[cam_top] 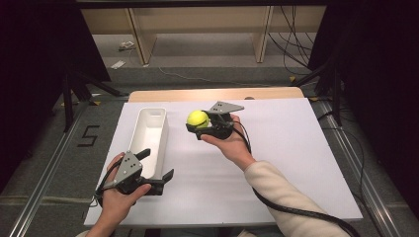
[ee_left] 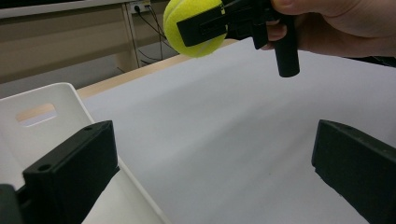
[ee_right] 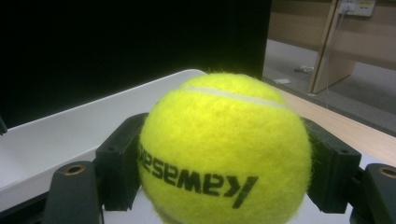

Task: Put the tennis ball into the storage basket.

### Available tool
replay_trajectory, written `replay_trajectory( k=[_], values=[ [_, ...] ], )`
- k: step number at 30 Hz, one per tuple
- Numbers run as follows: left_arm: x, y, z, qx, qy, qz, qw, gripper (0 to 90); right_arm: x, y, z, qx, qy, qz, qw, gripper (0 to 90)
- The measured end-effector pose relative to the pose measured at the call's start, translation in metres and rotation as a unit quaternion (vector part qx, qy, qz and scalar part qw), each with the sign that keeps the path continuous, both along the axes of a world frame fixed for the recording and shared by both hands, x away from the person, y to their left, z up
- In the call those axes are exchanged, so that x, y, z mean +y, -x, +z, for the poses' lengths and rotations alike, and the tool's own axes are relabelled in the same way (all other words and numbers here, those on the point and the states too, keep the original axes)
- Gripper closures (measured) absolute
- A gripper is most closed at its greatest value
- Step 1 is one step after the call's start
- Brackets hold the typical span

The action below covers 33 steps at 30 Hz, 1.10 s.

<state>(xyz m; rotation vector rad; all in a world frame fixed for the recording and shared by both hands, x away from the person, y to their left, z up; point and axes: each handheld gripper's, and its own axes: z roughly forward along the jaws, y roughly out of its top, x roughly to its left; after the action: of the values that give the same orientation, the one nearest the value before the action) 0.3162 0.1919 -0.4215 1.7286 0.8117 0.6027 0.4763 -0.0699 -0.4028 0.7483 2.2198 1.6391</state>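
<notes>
A yellow tennis ball with black lettering is held above the white table, my right gripper shut on it from both sides. The ball bulges between the two black jaws in the right gripper view. It hangs just right of a long white bin. My left gripper stands open at the bin's near end, one jaw over the bin, the other over the table. From the left gripper view I see the ball and the right gripper up ahead, and the bin's wall at left.
The white board covers a wooden table whose far edge shows behind it. Wooden furniture legs and cables lie on the floor beyond. Dark stands flank the table on both sides.
</notes>
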Motion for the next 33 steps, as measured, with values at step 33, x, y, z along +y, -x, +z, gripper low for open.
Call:
replay_trajectory(
  k=[33],
  values=[
    [0.002,0.0,0.001,-0.002,0.002,0.003,1.0,0.0,0.017,-0.001,0.002,0.003,-0.002,0.011,0.9999,26.3]
  ],
)
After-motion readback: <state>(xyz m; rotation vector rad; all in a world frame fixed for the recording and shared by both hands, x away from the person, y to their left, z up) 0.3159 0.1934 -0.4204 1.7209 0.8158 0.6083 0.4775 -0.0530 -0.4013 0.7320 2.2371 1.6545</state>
